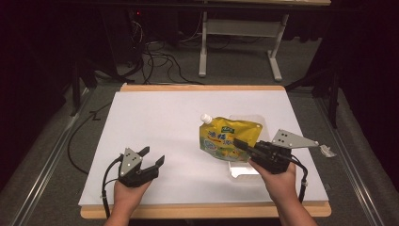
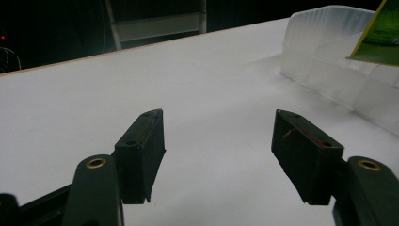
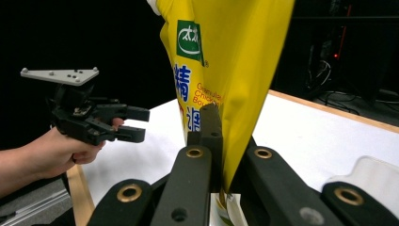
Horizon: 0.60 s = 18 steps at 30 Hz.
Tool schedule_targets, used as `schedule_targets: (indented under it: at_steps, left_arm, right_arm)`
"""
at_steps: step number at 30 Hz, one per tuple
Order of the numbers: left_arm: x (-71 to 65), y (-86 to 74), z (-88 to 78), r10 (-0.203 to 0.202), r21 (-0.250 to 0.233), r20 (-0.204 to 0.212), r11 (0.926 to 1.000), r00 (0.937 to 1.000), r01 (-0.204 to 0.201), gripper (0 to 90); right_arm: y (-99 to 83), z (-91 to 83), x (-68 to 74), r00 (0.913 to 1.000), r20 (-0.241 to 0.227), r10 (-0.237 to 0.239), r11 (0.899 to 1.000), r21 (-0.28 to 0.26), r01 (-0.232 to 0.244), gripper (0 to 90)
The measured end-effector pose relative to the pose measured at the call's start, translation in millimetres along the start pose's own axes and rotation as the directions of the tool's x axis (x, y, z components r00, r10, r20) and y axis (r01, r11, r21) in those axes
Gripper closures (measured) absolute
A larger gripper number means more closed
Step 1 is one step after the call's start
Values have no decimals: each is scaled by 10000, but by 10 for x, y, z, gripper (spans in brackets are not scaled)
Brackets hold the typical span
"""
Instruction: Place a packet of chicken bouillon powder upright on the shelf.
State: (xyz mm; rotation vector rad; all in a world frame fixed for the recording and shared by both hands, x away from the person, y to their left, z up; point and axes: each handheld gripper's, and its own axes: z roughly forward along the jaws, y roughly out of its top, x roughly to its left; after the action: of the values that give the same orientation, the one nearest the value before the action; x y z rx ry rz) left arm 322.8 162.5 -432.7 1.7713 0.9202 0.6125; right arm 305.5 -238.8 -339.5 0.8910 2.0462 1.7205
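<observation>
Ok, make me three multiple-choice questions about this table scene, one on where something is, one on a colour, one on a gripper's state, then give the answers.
1. Where is the clear plastic tray?
A. at the table's far left corner
B. under the lifted pouch, near the right gripper
C. on the floor

2. What is the main colour of the spouted pouch?
A. blue
B. red
C. yellow

3. How does the left gripper stand?
A. open with nothing between its jaws
B. clamped on the pouch
C. clamped on the tray

Answers:
1 B, the high view shows the tray on the white table just below the pouch and beside the right gripper.
2 C, the right gripper view shows yellow film with a green logo.
3 A, the left gripper view shows its jaws apart over bare table.
</observation>
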Motion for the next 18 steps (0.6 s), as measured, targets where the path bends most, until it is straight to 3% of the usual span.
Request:
schedule_targets:
  at_steps: [9, 18]
  left_arm:
    - [17, 4, 9, -86, 78, 68, 9999, 9999, 85, 261]
    - [-13, 3, 10, -23, 16, 318, 10000, 9995, 23, 267]
  right_arm:
    - [12, -184, -130, 9986, 524, 51, 9999, 97, -56, 900]
    - [-9, -386, -236, 9952, 944, 242, 9997, -7, -242, 900]
